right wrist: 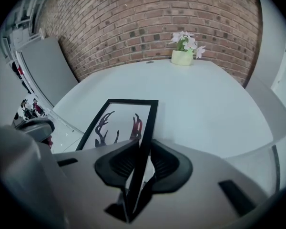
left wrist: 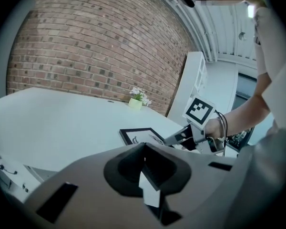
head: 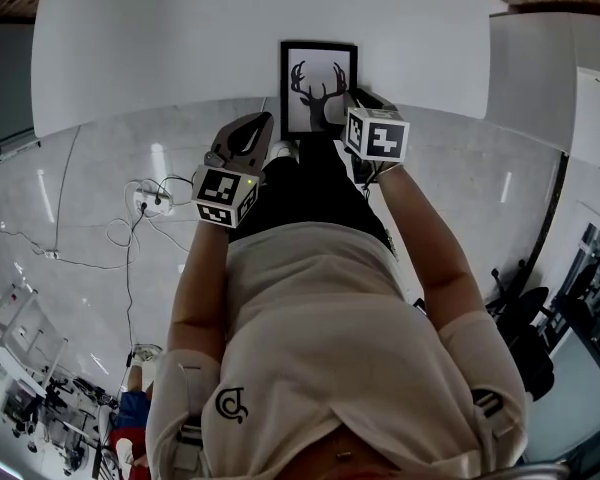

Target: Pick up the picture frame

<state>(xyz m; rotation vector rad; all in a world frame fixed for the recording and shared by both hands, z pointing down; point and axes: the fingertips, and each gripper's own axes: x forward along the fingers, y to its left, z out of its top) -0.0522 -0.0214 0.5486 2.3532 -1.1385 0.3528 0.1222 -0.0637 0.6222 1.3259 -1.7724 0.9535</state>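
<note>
Squarely in the right claw [right wrist: 142,149], pinched, the picture frame [right wrist: 109,123] by its edge; left claw [left wrist: 145,151] pressed together, nearby.

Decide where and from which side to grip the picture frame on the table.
Grip the picture frame by its right rail near the front corner, from above: it lies flat on the table, so only a narrow rail fits between jaws. The right gripper sits closed there.

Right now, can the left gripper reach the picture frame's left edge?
Probably yes, once its shut jaws open: the left gripper hovers beside the left corner of the picture frame, nothing between; the right gripper grips only the right edge.
</note>
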